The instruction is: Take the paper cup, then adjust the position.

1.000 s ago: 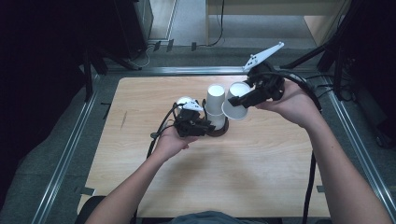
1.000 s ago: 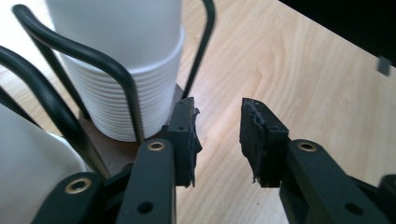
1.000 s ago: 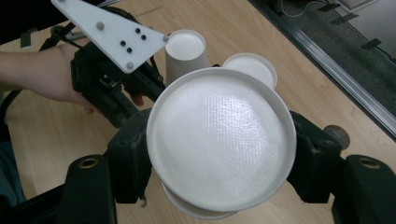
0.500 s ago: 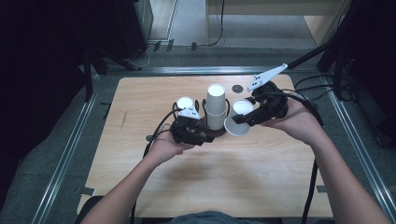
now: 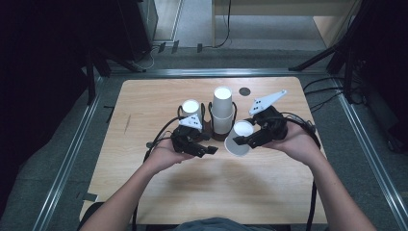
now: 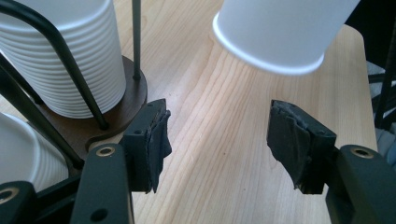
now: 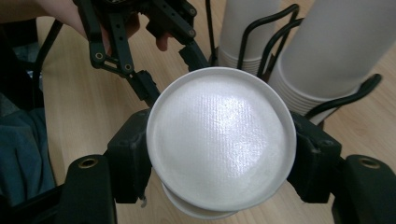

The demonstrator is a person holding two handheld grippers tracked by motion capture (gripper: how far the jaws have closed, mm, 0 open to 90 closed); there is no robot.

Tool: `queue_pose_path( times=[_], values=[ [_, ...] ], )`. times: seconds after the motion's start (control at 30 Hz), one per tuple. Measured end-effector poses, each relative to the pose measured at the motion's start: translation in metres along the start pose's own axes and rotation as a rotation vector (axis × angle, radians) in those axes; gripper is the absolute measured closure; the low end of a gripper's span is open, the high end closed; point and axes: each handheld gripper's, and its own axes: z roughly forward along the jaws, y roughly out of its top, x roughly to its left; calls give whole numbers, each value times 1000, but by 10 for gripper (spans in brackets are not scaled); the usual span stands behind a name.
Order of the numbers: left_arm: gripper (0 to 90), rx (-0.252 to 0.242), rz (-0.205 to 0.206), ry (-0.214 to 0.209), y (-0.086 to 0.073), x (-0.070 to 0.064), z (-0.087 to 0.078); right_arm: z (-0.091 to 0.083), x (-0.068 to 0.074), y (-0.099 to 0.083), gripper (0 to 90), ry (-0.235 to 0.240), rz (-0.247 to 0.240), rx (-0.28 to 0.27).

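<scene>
My right gripper (image 5: 243, 138) is shut on a single white paper cup (image 5: 238, 144), held tilted just right of the cup rack. In the right gripper view the cup's base (image 7: 219, 140) faces the camera, with a black jaw pressed on either side. My left gripper (image 5: 204, 150) stands open low over the table, in front of the rack. In the left gripper view the gripper (image 6: 224, 144) has bare wood between its jaws, and the held cup's rim (image 6: 275, 37) hangs above and beyond them, apart from the pads.
A black wire rack on a round brown base (image 6: 119, 109) holds a tall stack of white cups (image 5: 222, 110) and a shorter stack (image 5: 191, 109). A small dark disc (image 5: 245, 91) lies at the back of the wooden table (image 5: 144, 96). Cables trail from both grippers.
The right gripper has carried the cup from beside the tall stack's top down and toward the near side. The left gripper has drawn back a little toward the person.
</scene>
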Motion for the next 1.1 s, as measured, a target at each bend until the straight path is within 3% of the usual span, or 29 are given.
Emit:
queue_pose_path(
  times=[0.2, 0.4, 0.57, 0.67, 0.77, 0.93, 1.1],
  values=[
    [377, 14, 11, -4, -4, 2, -2, 24, 5, -11, 332, 22, -16, 19],
    [374, 12, 15, -17, -7, 4, -7, 41, 9, -21, 332, 61, -4, -19],
    [282, 14, 4, -26, -9, 6, -9, 54, 11, -29, 332, 59, -1, -6],
    [144, 33, 11, -42, -11, 8, -6, 58, 10, -31, 332, 60, -5, -6],
    [84, 45, 22, -72, -15, 9, 0, 64, 11, -33, 331, 66, -18, -6],
    [77, 68, 50, -84, -18, 5, 8, 71, 10, -33, 331, 71, -18, 9],
    [77, 69, 63, -91, -19, 1, 10, 74, 8, -30, 332, 91, -1, -17]
  ],
)
